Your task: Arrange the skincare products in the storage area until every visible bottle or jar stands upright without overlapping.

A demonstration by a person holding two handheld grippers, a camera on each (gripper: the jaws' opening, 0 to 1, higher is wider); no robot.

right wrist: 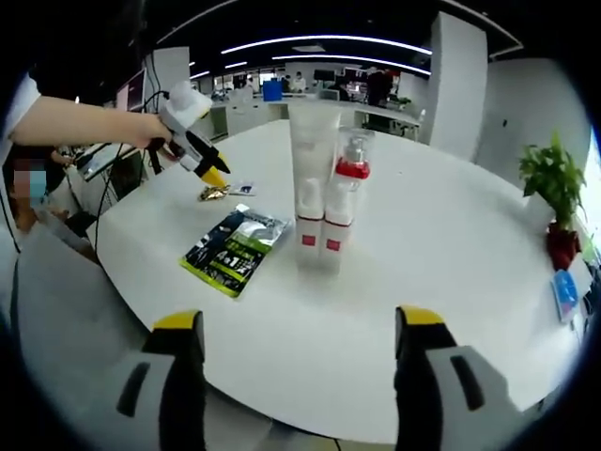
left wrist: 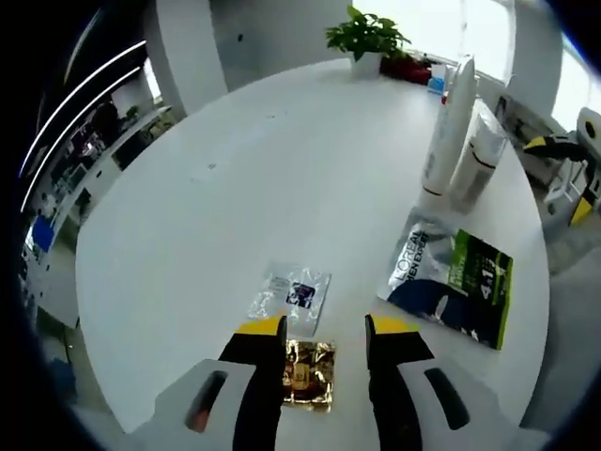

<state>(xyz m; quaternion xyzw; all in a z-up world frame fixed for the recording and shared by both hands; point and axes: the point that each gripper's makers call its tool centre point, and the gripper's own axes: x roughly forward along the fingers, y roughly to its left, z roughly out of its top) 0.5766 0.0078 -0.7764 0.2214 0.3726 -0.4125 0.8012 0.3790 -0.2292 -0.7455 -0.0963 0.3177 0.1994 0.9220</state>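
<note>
On white round surface (left wrist: 282, 150): two tall bottles (right wrist: 324, 178) upright, touching; green-black sachet (left wrist: 453, 277) beside them; clear sachet (left wrist: 293, 293); gold sachet (left wrist: 308, 371) between released jaws of left hand-held gripper (left wrist: 324, 343). Right hand-held gripper (right wrist: 299, 334) released, empty.

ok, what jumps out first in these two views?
Two tall white bottles standing upright, close side by side, mid-table on the round white table, one with a red collar. Next, the green-and-black L'Oreal sachet lying flat near them. The left claw is open over a small gold sachet, with a clear sachet just beyond it; the right claw is open, back from the bottles.
</note>
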